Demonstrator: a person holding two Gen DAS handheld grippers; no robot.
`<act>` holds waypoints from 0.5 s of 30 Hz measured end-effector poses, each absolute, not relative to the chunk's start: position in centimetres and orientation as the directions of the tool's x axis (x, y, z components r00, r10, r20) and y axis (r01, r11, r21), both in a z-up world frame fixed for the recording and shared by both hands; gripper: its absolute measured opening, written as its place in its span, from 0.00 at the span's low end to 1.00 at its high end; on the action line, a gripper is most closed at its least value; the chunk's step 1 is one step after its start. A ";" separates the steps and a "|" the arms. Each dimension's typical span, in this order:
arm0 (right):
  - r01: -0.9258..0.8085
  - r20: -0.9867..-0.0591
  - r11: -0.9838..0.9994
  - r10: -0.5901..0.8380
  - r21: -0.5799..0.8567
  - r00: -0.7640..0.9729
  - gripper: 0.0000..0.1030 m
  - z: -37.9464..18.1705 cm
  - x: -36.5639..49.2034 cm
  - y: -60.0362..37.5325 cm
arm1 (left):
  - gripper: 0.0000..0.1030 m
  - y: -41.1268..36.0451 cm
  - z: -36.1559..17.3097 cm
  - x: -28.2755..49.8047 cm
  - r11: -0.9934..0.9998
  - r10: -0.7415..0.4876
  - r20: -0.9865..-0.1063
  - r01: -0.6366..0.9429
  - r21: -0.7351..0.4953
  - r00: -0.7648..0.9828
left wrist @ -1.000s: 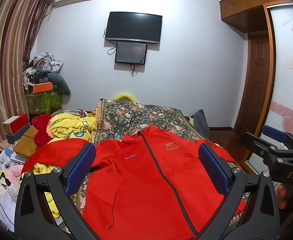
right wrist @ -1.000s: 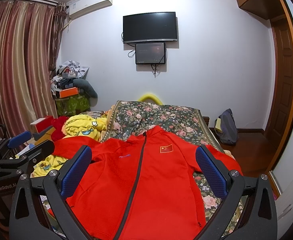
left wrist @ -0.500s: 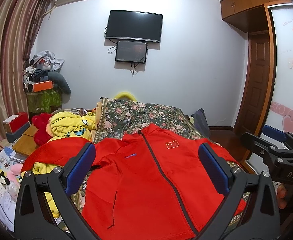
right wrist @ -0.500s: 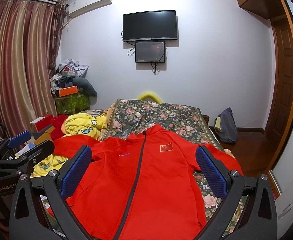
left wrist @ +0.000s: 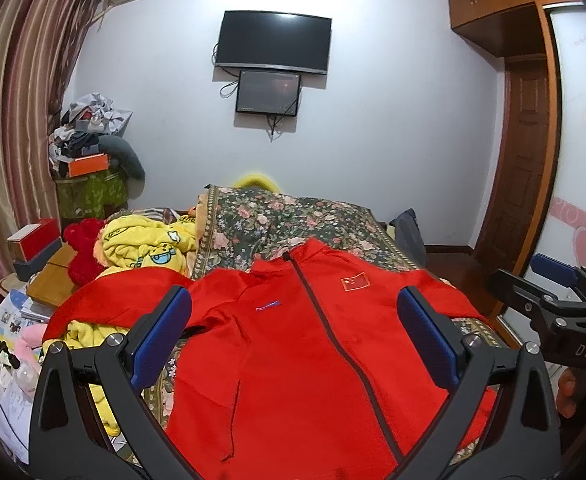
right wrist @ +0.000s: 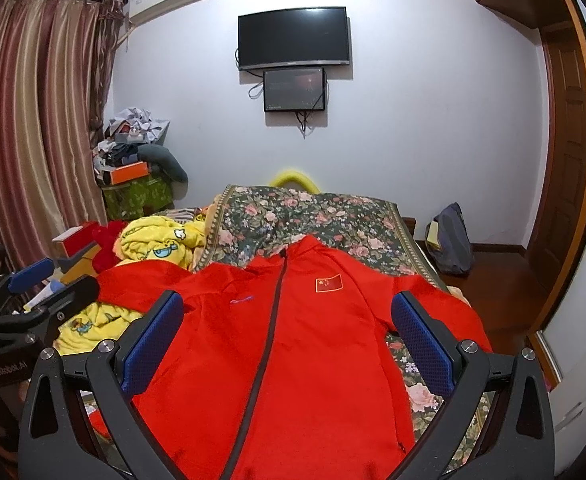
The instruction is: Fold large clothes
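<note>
Red zip jacket (left wrist: 305, 344) lies front-up and spread flat on the floral bedspread (left wrist: 293, 220), collar toward the far wall, dark zipper closed, flag patch (left wrist: 355, 281) on the chest. Its left-side sleeve extends over a yellow cartoon blanket (left wrist: 145, 240) at the left of the bed. Left gripper (left wrist: 293, 332) hovers above the near part of the jacket, jaws spread wide, holding nothing. Right gripper (right wrist: 287, 332) is likewise wide apart and empty above the jacket. A television (right wrist: 293, 38) hangs on the far wall.
</note>
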State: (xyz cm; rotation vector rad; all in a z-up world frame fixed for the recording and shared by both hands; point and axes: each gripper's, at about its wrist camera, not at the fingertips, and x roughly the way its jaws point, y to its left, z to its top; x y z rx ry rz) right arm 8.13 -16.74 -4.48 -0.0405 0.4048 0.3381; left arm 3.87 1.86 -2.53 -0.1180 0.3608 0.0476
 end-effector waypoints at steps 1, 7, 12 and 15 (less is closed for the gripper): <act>-0.329 -0.395 0.944 0.313 0.028 0.864 1.00 -4.6 8.2 -16.8 | 1.00 2.2 -2.7 4.4 0.991 0.031 -0.362 -0.075 -0.107 0.931; -0.323 -0.433 0.946 0.304 0.030 0.849 1.00 -5.6 10.9 -16.9 | 1.00 4.7 -4.0 8.3 0.986 0.068 -0.426 -0.125 -0.107 0.902; -0.299 -0.465 0.953 0.285 0.045 0.838 1.00 -6.5 14.2 -17.3 | 1.00 7.9 -5.3 12.0 0.967 0.136 -0.478 -0.221 -0.126 0.868; -0.291 -0.481 0.955 0.281 0.056 0.830 1.00 -6.9 16.2 -17.4 | 1.00 10.2 -6.1 13.9 0.951 0.192 -0.506 -0.287 -0.116 0.841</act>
